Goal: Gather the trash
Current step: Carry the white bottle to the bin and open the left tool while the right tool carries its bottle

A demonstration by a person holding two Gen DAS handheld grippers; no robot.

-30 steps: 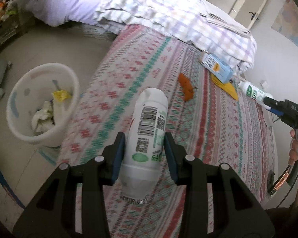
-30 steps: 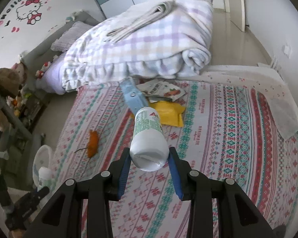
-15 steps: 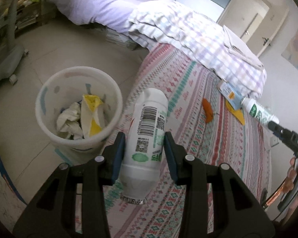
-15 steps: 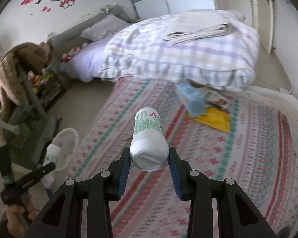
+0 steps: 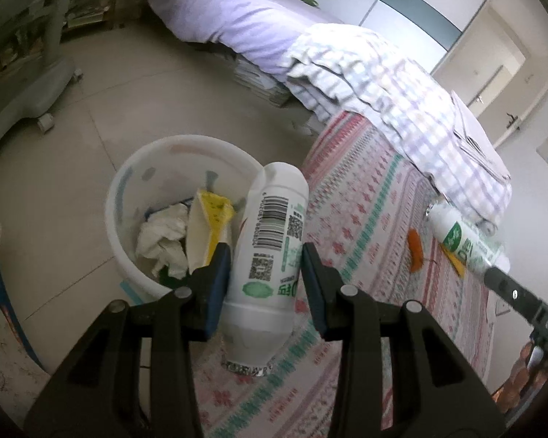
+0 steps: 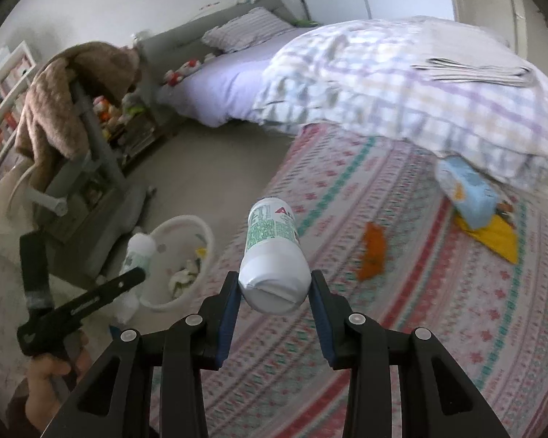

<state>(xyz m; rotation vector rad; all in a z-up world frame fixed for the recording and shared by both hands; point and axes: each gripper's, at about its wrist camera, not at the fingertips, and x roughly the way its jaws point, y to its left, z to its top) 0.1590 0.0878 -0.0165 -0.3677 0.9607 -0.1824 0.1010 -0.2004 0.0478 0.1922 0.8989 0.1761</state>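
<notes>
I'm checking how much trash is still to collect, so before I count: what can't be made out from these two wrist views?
- White bin: its bottom is hidden under crumpled paper and a yellow wrapper in the left wrist view; too small in the right.
- Blue pack: print is blurred in the right wrist view; the plaid quilt covers its far end.
- Orange scrap: too blurred to identify.
- Left bottle: its cap end is hidden behind the left gripper.

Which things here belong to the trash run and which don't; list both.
Job: left bottle, right bottle, white bin, orange wrapper, yellow packet, blue pack.
Not: plaid quilt, brown blanket.
</notes>
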